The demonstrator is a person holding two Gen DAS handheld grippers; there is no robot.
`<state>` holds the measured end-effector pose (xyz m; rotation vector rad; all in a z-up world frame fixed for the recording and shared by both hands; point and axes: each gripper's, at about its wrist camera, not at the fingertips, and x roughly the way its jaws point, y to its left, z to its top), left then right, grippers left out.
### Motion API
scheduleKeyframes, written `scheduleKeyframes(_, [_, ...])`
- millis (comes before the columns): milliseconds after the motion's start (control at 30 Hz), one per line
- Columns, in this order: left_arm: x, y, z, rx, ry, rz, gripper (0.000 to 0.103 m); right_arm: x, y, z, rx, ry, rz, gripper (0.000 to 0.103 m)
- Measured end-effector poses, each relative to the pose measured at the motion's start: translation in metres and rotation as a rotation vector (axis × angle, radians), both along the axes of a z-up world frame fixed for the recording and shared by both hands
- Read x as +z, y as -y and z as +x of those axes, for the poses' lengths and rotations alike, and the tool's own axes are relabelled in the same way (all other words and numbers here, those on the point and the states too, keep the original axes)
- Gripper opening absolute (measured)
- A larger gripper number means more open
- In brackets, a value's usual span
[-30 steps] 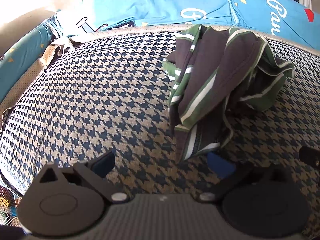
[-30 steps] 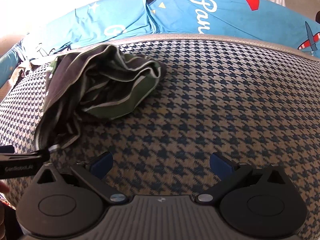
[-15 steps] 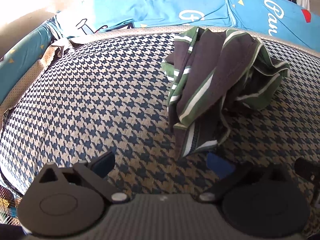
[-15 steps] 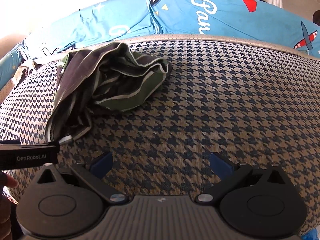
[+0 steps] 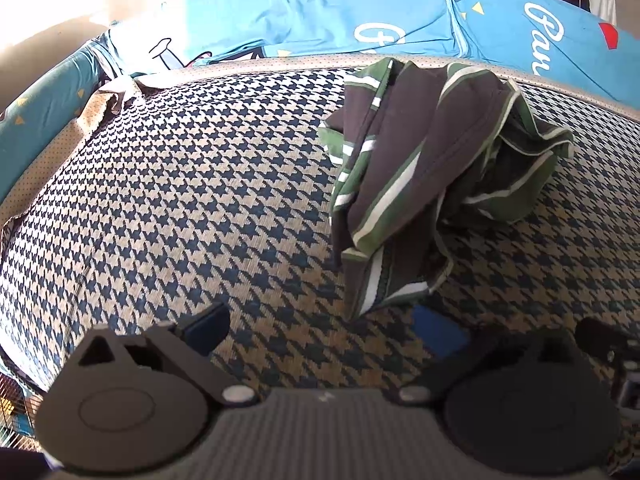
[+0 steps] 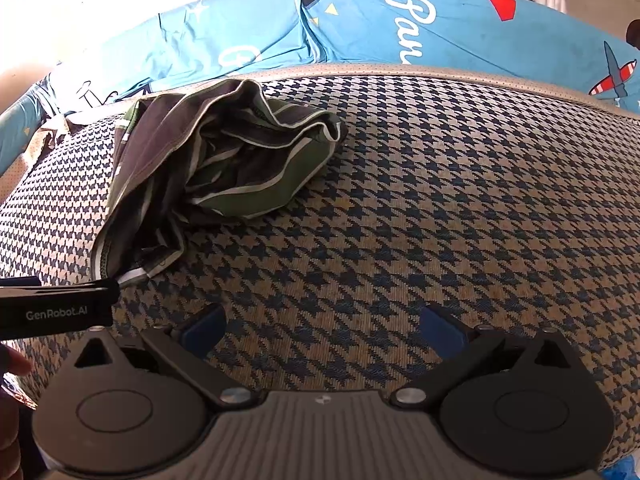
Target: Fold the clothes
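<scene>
A crumpled garment [image 5: 420,184], dark brown with green and white stripes, lies in a heap on the houndstooth cushion [image 5: 180,208]. My left gripper [image 5: 323,330] is open just above the cushion, and the garment's lower corner hangs down between its fingers, nearer the right one. In the right wrist view the garment [image 6: 224,160] is at the upper left. My right gripper [image 6: 322,328] is open over bare cushion [image 6: 460,208], to the right of the heap, holding nothing. The left gripper's side [image 6: 60,312] shows there as a black bar whose tip meets the garment's corner.
Blue printed fabric [image 5: 360,12] runs along the back behind the cushion. A beige dotted border [image 5: 52,148] edges the cushion at the left. A person's hand [image 6: 10,420] shows at the lower left. The cushion right of the heap is bare.
The right gripper has shifted left, so the garment sits nearer the middle of its view and the left gripper's bar reaches further in. The left view has barely changed.
</scene>
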<state>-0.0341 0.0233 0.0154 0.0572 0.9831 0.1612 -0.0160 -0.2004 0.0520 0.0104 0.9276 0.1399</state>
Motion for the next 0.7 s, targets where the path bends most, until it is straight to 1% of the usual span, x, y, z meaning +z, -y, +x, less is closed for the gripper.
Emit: scheduleKeyframes(700, [-0.0018, 0.0039, -0.0008, -0.005, -0.013, 0.001, 0.103, -0.0033, -0.0033, 0.0013, 0.017, -0.012, -0.003, 0.103])
